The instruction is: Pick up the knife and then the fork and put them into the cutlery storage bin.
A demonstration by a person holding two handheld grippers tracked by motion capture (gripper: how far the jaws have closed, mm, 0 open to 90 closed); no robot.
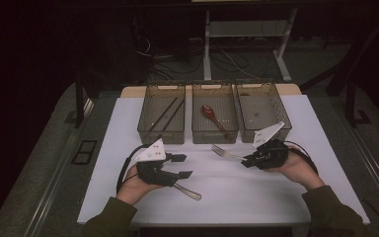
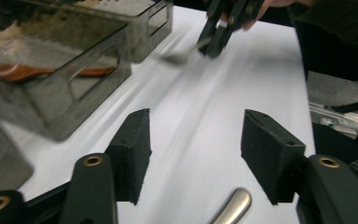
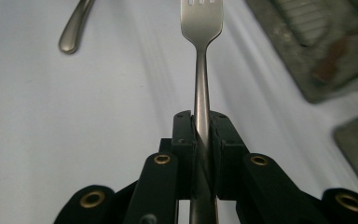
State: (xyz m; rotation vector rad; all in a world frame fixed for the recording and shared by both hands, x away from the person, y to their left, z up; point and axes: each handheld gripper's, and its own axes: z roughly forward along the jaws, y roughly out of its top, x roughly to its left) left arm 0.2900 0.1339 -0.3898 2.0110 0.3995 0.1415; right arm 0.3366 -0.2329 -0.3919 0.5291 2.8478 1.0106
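My right gripper is shut on the handle of a metal fork, whose tines point left toward the middle of the white mat. In the right gripper view the fork runs straight up from between the pressed pads of the gripper. My left gripper stands open at the mat's left, above a second metal utensil lying flat. In the left gripper view its jaws are wide apart with nothing between them, the utensil's handle end lies just below, and the right gripper shows farther off.
Three smoky plastic bins stand in a row at the back of the mat. The left bin holds dark chopsticks, the middle bin a red spoon, and the right bin looks bare. Dark floor surrounds the table.
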